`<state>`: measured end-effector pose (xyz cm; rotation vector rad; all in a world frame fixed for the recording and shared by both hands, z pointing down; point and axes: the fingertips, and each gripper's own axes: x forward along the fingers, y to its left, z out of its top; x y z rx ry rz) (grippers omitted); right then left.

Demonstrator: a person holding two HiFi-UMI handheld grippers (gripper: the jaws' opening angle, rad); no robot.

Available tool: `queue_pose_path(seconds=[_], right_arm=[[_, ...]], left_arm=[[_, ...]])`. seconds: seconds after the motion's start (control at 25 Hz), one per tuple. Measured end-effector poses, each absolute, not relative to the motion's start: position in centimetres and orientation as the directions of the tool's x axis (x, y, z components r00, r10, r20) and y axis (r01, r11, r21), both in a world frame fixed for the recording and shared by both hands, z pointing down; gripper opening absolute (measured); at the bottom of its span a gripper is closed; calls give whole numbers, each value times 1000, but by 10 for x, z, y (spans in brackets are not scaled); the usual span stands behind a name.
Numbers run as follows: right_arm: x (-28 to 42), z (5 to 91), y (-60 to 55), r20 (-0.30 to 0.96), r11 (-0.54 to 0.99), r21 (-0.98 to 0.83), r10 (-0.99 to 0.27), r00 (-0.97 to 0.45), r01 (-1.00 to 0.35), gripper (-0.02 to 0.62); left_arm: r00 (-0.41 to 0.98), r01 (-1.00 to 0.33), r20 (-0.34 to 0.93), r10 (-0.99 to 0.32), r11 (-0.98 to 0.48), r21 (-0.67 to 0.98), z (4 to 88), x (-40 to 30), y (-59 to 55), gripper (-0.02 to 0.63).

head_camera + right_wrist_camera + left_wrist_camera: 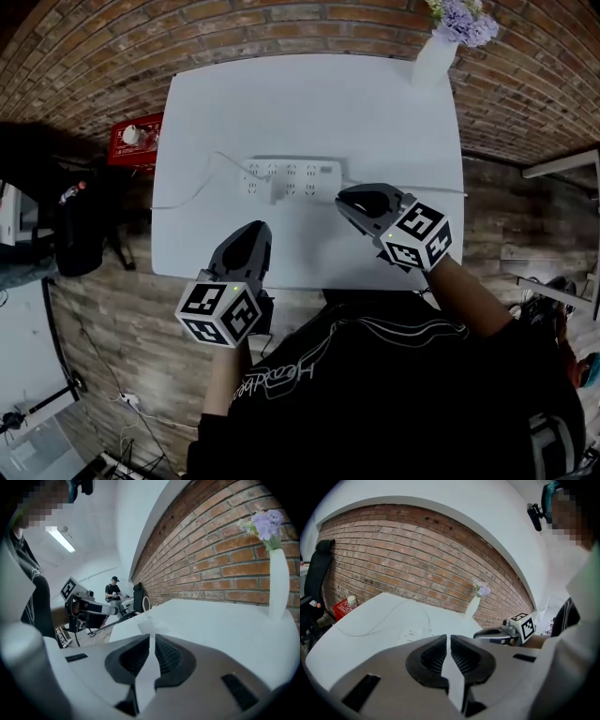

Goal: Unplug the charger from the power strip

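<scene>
**A:** Where is the charger at this moment?

**B:** The charger (279, 193) is a small white block. It is plugged into the near row of the power strip (291, 174), which lies about the middle of the white table (281, 94). A thin white cable (223, 157) goes from the strip toward the left side of the table.

**A:** And the two claws?

**B:** The left claw (259, 229) is over the near edge of the table, in front of the strip and apart from it. Its jaws are pressed together, with nothing between them. The right claw (343, 200) is near the right end of the strip, also closed and empty.

**A:** Anything else there?

**B:** A white vase (434, 58) with purple flowers (464, 21) stands at the far right corner, by the brick wall (281, 28).
</scene>
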<state>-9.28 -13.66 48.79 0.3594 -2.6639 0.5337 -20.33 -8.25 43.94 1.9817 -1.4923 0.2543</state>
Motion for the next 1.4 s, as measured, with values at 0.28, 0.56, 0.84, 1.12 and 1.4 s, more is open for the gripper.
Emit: queue_pose_path(seconds=[0.28, 0.56, 0.84, 1.12, 1.4], right_arm=[[-100, 531, -158, 515, 891, -267, -189, -836, -366, 58], [-115, 552, -175, 575, 916, -151, -224, -787, -371, 81], [-121, 561, -178, 579, 937, -97, -221, -785, -335, 98], [-122, 564, -177, 577, 947, -42, -237, -782, -317, 95], [-121, 563, -177, 552, 948, -38, -243, -798, -315, 95]], left_arm=[[305, -925, 569, -764, -97, 367, 477, -213, -94, 6], [280, -934, 601, -749, -67, 352, 498, -216, -104, 16], [286, -931, 614, -735, -61, 361, 510, -215, -113, 122], [228, -949, 625, -747, -26, 316, 518, -221, -125, 219], [159, -975, 638, -753, -19, 220, 527, -222, -147, 219]])
